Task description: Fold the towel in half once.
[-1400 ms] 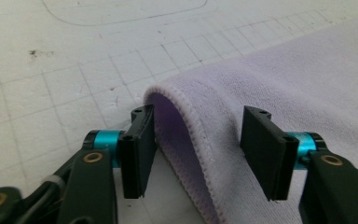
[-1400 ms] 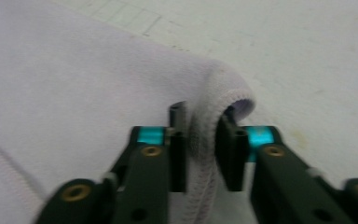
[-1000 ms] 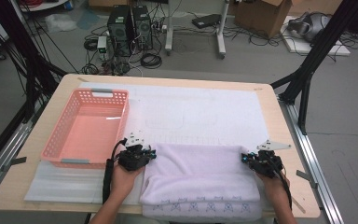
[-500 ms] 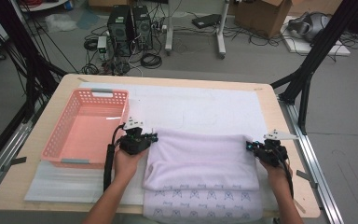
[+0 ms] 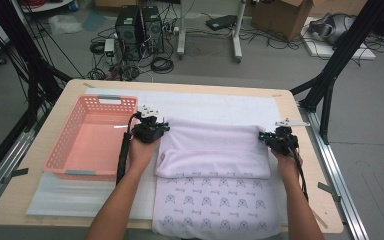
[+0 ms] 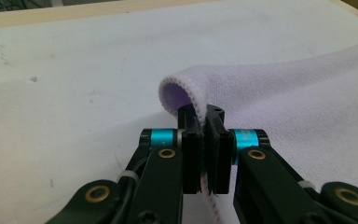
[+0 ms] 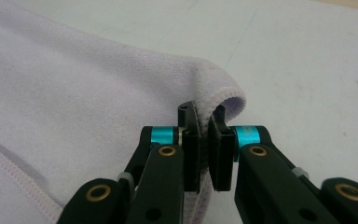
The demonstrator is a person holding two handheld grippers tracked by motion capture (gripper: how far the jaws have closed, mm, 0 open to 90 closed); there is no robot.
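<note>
1. Centrally in the high view: lilac towel (image 5: 214, 150) folded back over its patterned half, lower edge cut off by the frame.
2. Left gripper (image 6: 204, 122) clenched on the towel's stitched hem, pinched strip hidden between the jaws.
3. Right gripper (image 7: 204, 122) likewise clamped on the opposite corner.
4. Pink basket (image 5: 70, 160) at left, partly masked by the forearm.

The right gripper (image 7: 204, 122) has its two black jaws pinched tight on the stitched edge of a pale lilac towel (image 7: 74, 98). The cloth bulges into a rounded fold just past the jaws. Beyond it lies a white table cover (image 7: 307, 60).
</note>
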